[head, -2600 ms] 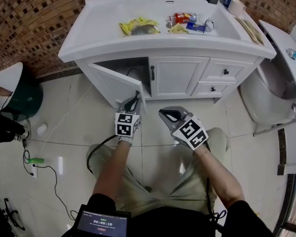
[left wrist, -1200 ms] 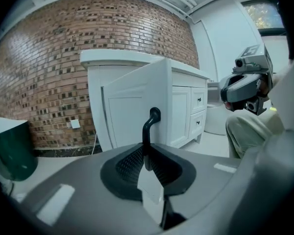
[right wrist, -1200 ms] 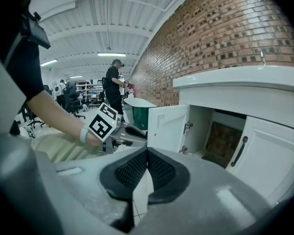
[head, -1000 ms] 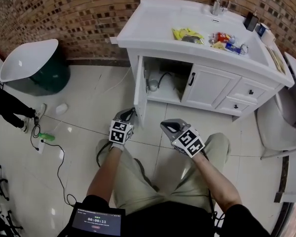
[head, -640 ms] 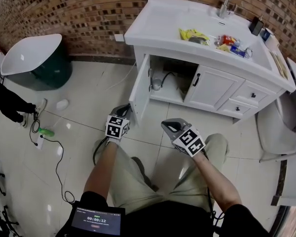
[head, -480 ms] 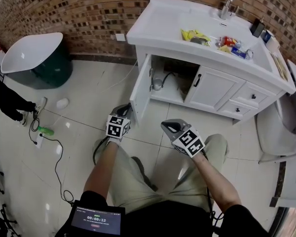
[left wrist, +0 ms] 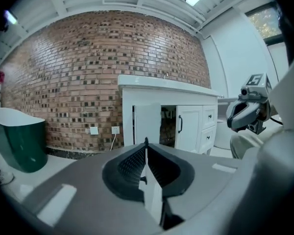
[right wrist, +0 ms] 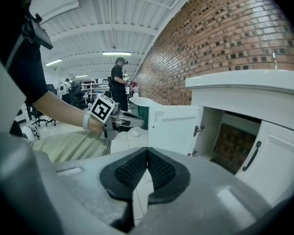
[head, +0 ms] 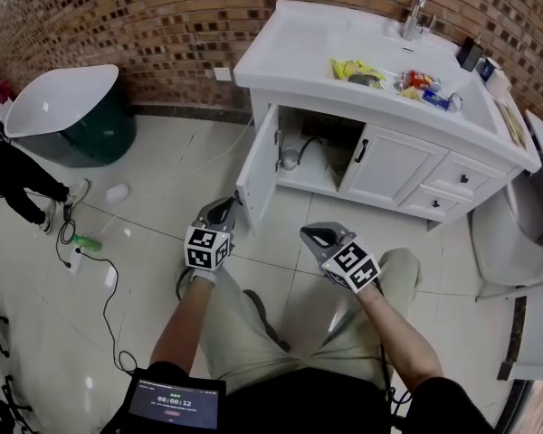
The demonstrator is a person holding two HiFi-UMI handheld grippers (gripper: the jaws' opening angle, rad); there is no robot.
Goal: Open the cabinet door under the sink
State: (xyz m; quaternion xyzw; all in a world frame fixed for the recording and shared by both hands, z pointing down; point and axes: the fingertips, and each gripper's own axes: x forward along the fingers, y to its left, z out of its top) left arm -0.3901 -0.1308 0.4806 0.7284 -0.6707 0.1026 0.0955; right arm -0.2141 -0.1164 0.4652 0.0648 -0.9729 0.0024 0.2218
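Observation:
The white vanity (head: 394, 107) has its left cabinet door (head: 258, 165) swung wide open, edge toward me, with pipework (head: 290, 157) showing inside. My left gripper (head: 221, 212) hangs low beside the door's bottom outer corner, shut and holding nothing. To the right of it my right gripper (head: 320, 237) is shut and empty above the floor. In the left gripper view the left gripper (left wrist: 146, 142) points at the open door (left wrist: 147, 124). In the right gripper view the right gripper (right wrist: 147, 151) faces the door's inner side (right wrist: 174, 123), and the left gripper (right wrist: 137, 123) sits just short of its edge.
The right cabinet door (head: 389, 165) with a black handle is closed, and drawers (head: 448, 188) are beside it. Wrappers and small packets (head: 357, 69) lie in the basin. A green bin (head: 68, 120) stands at left, a toilet (head: 516, 233) at right. A cable and green bottle (head: 86, 242) lie on the floor.
The door has gone from partly open to wide open. In the last half second my left gripper has drawn back down and left from the door's edge; the right gripper has barely moved.

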